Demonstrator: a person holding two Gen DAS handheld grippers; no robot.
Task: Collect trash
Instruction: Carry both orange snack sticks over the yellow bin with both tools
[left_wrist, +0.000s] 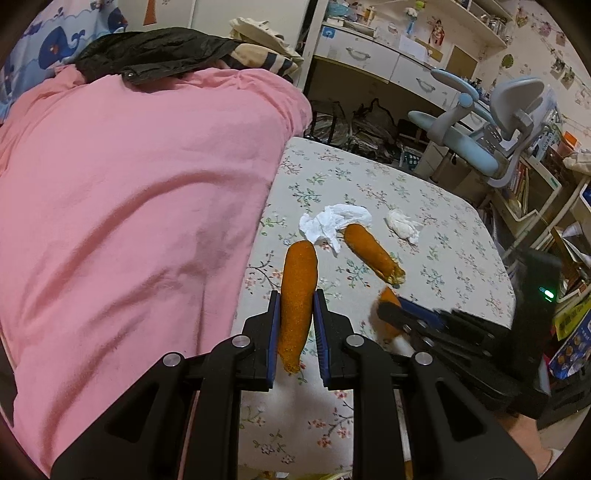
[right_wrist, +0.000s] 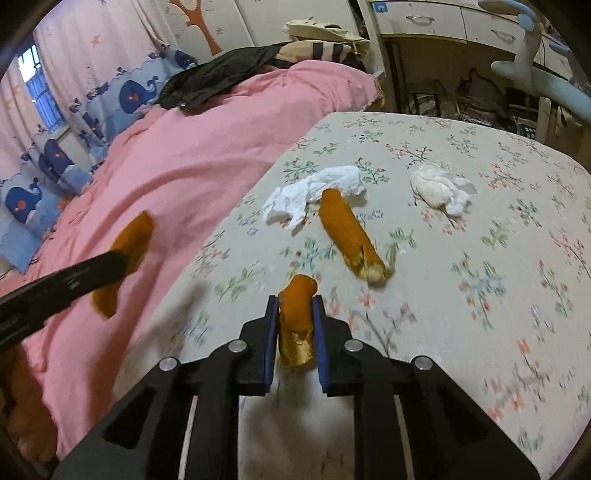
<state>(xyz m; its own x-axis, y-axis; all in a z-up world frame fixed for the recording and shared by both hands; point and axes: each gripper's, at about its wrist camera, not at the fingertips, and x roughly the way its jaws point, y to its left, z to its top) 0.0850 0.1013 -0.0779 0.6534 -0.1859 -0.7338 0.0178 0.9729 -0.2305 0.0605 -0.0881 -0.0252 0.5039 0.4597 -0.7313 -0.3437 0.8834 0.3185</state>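
Floral bedsheet (right_wrist: 480, 258) covers the near half of the bed, and a big pink quilt (left_wrist: 129, 203) is heaped over the other half, with a black jacket (left_wrist: 147, 55) lying on its far end. Beyond the bed stand a desk with white drawers (left_wrist: 369, 55) and a grey-and-blue chair (left_wrist: 498, 122), well apart from the trash. On the sheet, a crumpled white tissue (right_wrist: 314, 192) lies touching the top of a loose orange peel (right_wrist: 347, 236), and a second wadded tissue (right_wrist: 441, 192) sits just to the right of them, apart from both. The left gripper (left_wrist: 297, 321) has its jaws closed in on a long orange peel piece (left_wrist: 298, 295), which stands roughly upright between the blue pads and pokes out above and below them. The right gripper (right_wrist: 295, 325) likewise has its jaws pinched on a shorter peel piece (right_wrist: 296, 314), held over the sheet's near edge. Each gripper shows blurred in the other's view, and the right one partly hides the sheet's corner in the left wrist view.
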